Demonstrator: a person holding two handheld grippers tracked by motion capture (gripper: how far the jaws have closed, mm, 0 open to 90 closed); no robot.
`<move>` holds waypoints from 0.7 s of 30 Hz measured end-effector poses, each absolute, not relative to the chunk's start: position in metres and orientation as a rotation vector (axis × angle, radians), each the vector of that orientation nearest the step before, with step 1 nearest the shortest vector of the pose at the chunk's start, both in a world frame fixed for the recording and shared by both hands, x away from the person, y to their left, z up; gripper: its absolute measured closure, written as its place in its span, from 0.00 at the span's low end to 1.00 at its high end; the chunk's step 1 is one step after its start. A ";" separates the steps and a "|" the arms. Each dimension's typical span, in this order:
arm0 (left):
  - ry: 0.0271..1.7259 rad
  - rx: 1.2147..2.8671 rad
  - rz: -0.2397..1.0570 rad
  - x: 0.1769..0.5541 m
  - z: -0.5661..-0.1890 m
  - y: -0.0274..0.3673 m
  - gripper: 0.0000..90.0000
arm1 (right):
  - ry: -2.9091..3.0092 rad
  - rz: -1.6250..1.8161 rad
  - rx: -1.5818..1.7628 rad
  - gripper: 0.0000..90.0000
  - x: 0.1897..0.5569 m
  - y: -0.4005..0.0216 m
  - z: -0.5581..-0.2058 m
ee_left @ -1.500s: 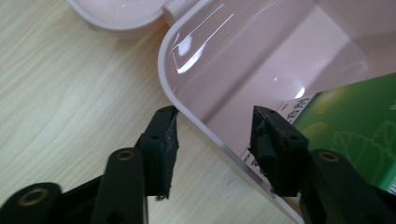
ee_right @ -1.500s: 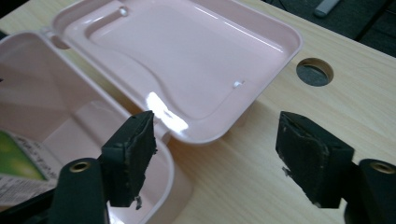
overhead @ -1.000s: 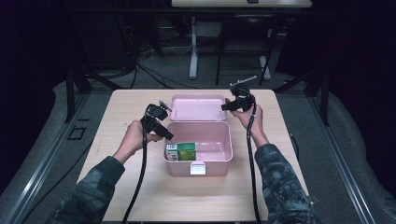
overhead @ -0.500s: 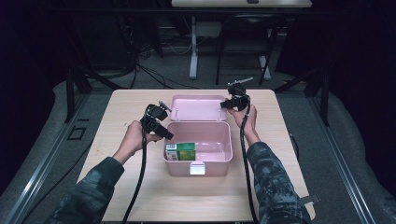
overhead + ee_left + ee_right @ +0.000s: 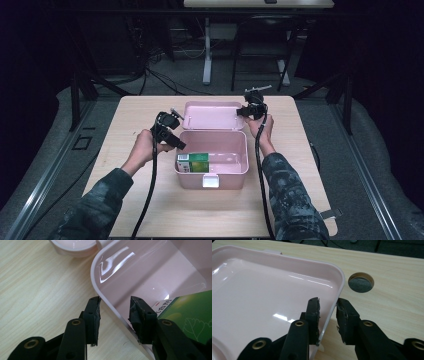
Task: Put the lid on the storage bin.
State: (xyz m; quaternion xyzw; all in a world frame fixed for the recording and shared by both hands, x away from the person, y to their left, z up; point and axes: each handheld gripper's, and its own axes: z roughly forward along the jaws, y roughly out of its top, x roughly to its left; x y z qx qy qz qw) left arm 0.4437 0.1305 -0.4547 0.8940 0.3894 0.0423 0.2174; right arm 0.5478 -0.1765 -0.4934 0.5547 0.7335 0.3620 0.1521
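A pink box (image 5: 212,177) stands open mid-table with its lid (image 5: 212,116) lying flat behind it. A green carton (image 5: 195,162) lies inside at the left. My left gripper (image 5: 179,144) straddles the box's left wall (image 5: 150,277). Its jaws (image 5: 113,312) are closed on that rim, with the carton (image 5: 190,315) just inside. My right gripper (image 5: 242,112) is at the lid's right edge. Its jaws have just been closing, and the lid's rim (image 5: 338,282) runs between the pads (image 5: 328,315), close to both.
A round cable hole (image 5: 361,282) is in the wooden tabletop (image 5: 300,150) just right of the lid. A latch tab (image 5: 210,181) sits on the box's front wall. Cables trail from both grippers toward the near edge. Dark floor and table legs lie beyond.
The right gripper has sunk slightly onto the lid's right edge. The left hand, the box and the carton have kept still.
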 end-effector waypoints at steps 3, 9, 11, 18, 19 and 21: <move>1.078 2.482 0.120 0.443 -0.454 0.130 0.68 | 2.084 1.054 1.588 0.83 0.546 -0.176 -0.490; 1.080 2.485 0.132 0.443 -0.454 0.129 0.68 | 2.039 1.106 1.570 0.85 0.541 -0.178 -0.483; 1.080 2.479 0.135 0.442 -0.455 0.129 0.68 | 2.023 1.136 1.575 0.86 0.540 -0.179 -0.481; 1.081 2.482 0.153 0.441 -0.455 0.128 0.68 | 1.980 1.213 1.556 0.89 0.533 -0.183 -0.471; 1.087 2.479 0.149 0.441 -0.455 0.128 0.68 | 1.973 1.225 1.546 0.89 0.533 -0.184 -0.470; 1.085 2.480 0.153 0.441 -0.455 0.128 0.68 | 1.965 1.245 1.542 0.89 0.531 -0.185 -0.467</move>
